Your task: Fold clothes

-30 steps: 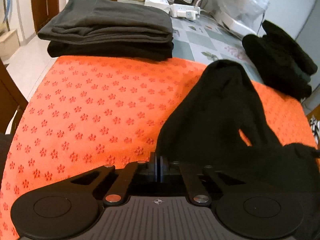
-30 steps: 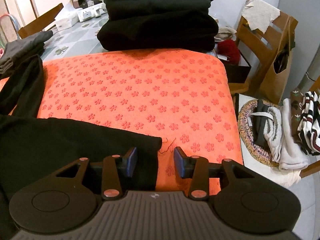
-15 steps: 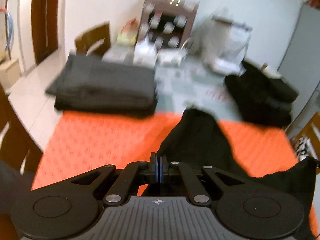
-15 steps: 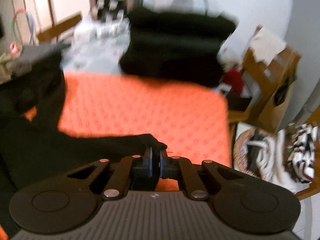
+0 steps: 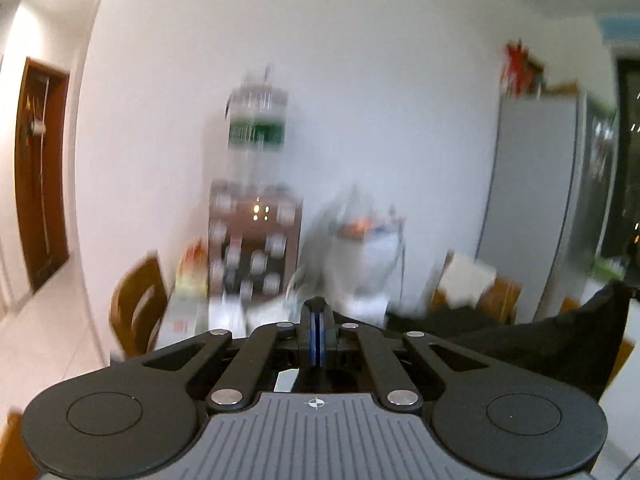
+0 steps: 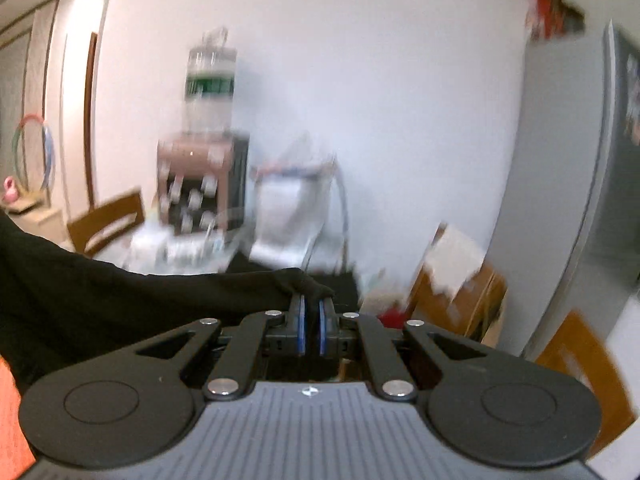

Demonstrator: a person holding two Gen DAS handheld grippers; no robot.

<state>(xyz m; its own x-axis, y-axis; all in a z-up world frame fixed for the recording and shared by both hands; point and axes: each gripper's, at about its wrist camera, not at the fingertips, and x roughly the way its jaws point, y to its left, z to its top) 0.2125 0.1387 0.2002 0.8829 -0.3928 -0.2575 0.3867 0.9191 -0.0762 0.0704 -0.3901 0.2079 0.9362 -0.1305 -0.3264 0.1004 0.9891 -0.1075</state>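
Both grippers are raised high and face the far white wall; the views are motion-blurred. My left gripper [image 5: 318, 312] is shut, and the black garment [image 5: 540, 344] stretches from it to the right. My right gripper [image 6: 312, 304] is shut on a corner of the same black garment [image 6: 120, 300], which stretches away to the left. A sliver of the orange mat [image 6: 10, 412] shows at the lower left of the right wrist view. The table top is mostly hidden below the grippers.
A water dispenser [image 5: 256, 208] with a bottle stands against the wall. Wooden chairs [image 5: 140, 312] [image 6: 108, 224] stand at the left, and another chair [image 6: 460, 280] with a white cloth at the right. A grey fridge [image 5: 536, 200] stands at the right.
Both grippers have swung up from the mat, lifting the black garment between them. The right gripper closed on the garment's corner during the last second. The views now show the wall.
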